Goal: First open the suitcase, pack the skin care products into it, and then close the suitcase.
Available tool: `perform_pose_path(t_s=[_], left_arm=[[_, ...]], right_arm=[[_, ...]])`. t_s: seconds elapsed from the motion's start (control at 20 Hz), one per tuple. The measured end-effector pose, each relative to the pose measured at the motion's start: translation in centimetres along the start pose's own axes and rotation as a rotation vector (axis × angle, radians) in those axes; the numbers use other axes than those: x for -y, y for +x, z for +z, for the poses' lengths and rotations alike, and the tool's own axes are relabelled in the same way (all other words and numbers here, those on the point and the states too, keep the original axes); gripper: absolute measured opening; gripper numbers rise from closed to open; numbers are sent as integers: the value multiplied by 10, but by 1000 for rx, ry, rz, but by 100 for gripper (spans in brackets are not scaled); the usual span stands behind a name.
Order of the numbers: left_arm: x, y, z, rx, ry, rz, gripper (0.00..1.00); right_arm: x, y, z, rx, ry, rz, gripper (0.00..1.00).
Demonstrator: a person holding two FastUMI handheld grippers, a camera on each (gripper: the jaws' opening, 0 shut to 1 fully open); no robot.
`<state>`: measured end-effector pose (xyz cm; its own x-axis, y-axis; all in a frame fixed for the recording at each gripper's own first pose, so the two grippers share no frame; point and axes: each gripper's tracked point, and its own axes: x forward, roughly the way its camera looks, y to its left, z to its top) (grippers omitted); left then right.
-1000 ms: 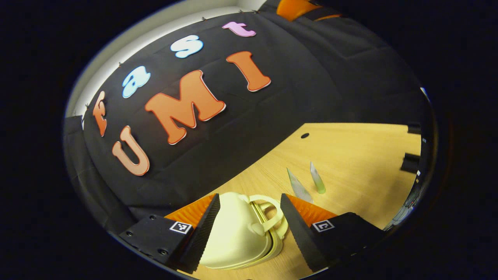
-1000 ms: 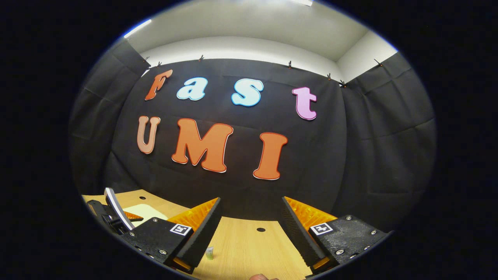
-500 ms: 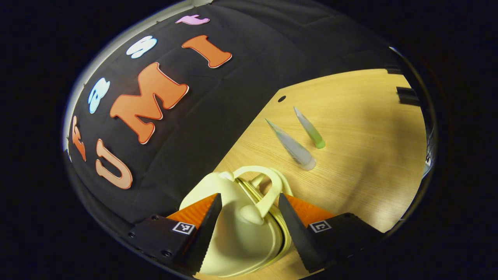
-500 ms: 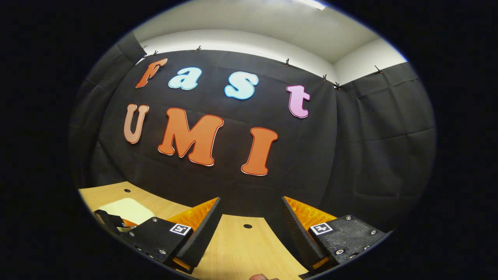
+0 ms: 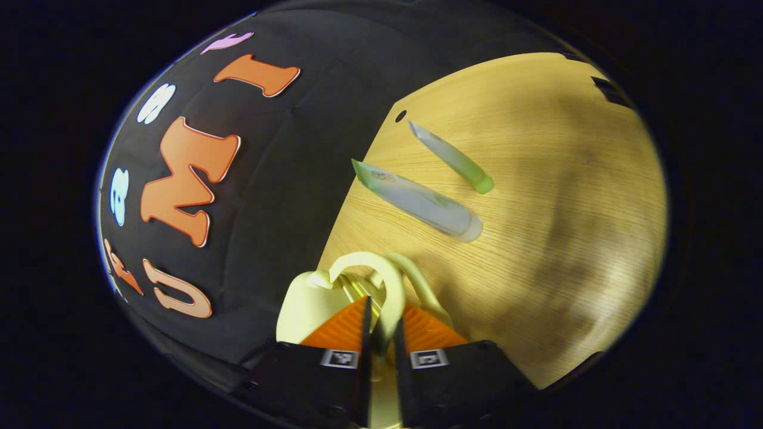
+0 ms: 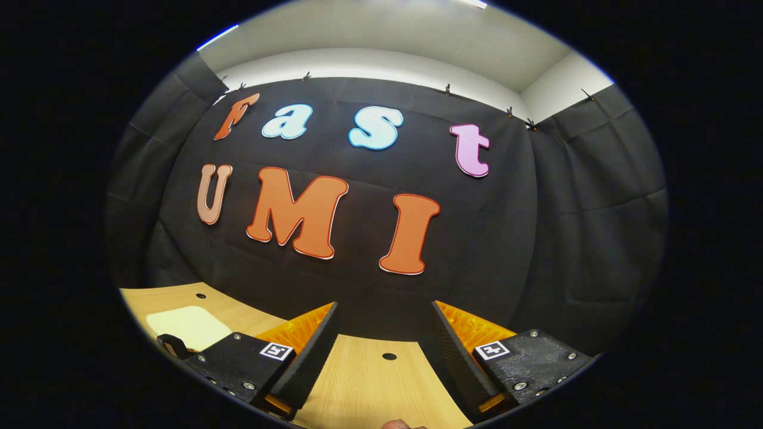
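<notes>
A: Where does the left gripper (image 5: 380, 333) stand?

B: Its fingers are pinched nearly together on 1 of the 2 cream handles (image 5: 390, 292) of the suitcase (image 5: 301, 301), which sits on the wooden table (image 5: 554, 196) close to the booth's wall and looks not yet opened.

A: And the skin care products?

B: 2 tubes lie beyond the case, well apart from it: a larger pale tube (image 5: 420, 201) and a thinner green tube (image 5: 454, 158).

A: How should the opening go?

B: I'd lift that handle slowly, following the hinge's arc, so the shell swings up and the case doesn't slide.

A: The right gripper (image 6: 381, 357)?

B: Spread wide, holding nothing, hovering over the table; it could steady the lower shell
</notes>
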<state>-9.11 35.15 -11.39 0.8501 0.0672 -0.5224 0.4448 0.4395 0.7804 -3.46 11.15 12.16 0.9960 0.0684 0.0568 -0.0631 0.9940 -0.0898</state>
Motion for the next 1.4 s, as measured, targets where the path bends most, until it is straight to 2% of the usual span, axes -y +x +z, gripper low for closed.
perform_pose_path(t_s=[0.05,0.1,0.15,0.2,0.3,0.4,0.65,0.75,1.0,1.15,1.4], left_arm=[[2,8,-6,-18,-10,-10,17],[-9,-3,-2,-12,-32,26,17],[-22,1,6,14,-39,58,6],[-30,-2,7,11,-66,67,3],[-46,-8,6,8,-148,84,2],[-76,-20,10,21,-207,141,2],[-139,-46,-6,35,-467,230,2],[-154,-54,-14,59,-521,245,2],[-197,-60,-34,130,-595,252,2],[-224,-67,-51,174,-559,286,2],[-241,-72,-71,248,-512,293,2]], right_arm=[[1,2,-1,1,6,1,95],[0,3,-2,2,10,10,95],[1,5,-2,4,9,14,95],[1,7,-4,2,6,22,95],[-1,8,-5,4,9,41,95],[-10,11,-7,6,14,87,95],[-31,12,-11,-6,22,192,95],[-37,11,-9,-10,19,199,95],[-54,7,-6,-23,17,197,95],[-65,9,-5,-32,9,189,95],[-74,7,0,-39,-5,139,95]])
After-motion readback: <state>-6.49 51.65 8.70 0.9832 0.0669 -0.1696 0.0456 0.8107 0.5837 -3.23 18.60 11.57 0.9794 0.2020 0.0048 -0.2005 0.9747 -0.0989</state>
